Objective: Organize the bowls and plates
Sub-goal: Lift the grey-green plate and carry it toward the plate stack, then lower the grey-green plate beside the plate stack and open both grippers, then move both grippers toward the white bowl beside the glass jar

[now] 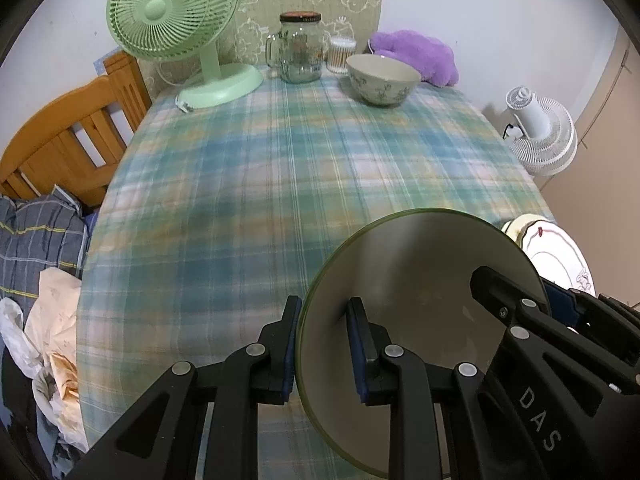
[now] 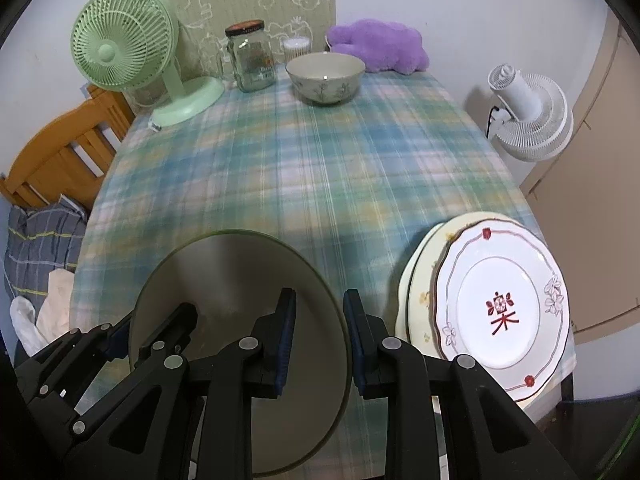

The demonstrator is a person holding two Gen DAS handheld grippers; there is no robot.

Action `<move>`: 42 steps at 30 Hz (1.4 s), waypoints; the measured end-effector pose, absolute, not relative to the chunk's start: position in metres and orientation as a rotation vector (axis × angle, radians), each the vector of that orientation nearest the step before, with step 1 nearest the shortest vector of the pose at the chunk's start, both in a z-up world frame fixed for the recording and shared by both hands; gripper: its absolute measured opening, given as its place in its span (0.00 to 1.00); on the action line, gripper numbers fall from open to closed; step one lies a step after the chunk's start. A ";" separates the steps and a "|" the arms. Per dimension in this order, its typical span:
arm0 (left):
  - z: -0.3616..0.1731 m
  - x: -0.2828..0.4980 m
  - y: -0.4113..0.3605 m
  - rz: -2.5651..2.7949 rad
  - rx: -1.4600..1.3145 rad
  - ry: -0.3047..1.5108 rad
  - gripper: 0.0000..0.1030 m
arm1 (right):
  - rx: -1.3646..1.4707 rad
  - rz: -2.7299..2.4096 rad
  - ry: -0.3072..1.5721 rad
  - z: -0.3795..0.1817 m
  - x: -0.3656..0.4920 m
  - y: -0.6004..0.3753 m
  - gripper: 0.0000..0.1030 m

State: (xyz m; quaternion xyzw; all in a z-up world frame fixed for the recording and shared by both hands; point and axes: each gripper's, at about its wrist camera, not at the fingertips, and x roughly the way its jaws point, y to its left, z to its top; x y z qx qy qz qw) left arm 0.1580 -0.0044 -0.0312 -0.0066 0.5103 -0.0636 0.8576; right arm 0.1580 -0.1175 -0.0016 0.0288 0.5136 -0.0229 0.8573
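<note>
I hold one large bowl (image 1: 420, 272) (image 2: 224, 272), plain beige inside with a green rim, low over the near part of the plaid tablecloth (image 1: 280, 184). My left gripper (image 1: 326, 352) is shut on its left rim. My right gripper (image 2: 320, 344) is shut on its right rim, and each gripper shows in the other's view (image 1: 524, 292) (image 2: 148, 324). A smaller floral bowl (image 1: 382, 78) (image 2: 325, 78) stands at the far end of the table. A stack of plates (image 2: 500, 296) (image 1: 560, 256), the top one white with red marks, lies at the near right edge.
At the back of the table stand a green desk fan (image 1: 176, 20), a glass jar (image 1: 300, 50), a tub of cotton swabs (image 1: 341, 54) and a purple plush (image 1: 416, 56). A white fan (image 2: 528, 116) stands beyond the right edge. A wooden bed frame (image 1: 68, 140) and bedding lie left.
</note>
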 end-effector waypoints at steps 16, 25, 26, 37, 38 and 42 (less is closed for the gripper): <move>-0.058 0.164 -0.011 -0.108 0.019 1.148 0.21 | 0.013 -0.049 1.122 -0.029 0.167 -0.114 0.24; -0.060 0.160 -0.015 -0.109 0.077 1.117 0.21 | 0.016 -0.039 1.098 -0.038 0.165 -0.118 0.24; -0.060 0.160 -0.016 -0.119 0.076 1.123 0.26 | 0.014 -0.035 1.095 -0.038 0.164 -0.118 0.24; -0.025 0.148 -0.013 -0.202 0.042 1.067 0.69 | 0.052 -0.008 1.023 -0.008 0.148 -0.117 0.57; -0.022 0.147 -0.013 -0.208 0.041 1.055 0.73 | 0.054 -0.009 1.010 -0.003 0.146 -0.117 0.60; 0.000 0.146 -0.012 -0.218 0.035 0.991 0.78 | 0.060 -0.002 0.974 0.017 0.142 -0.118 0.68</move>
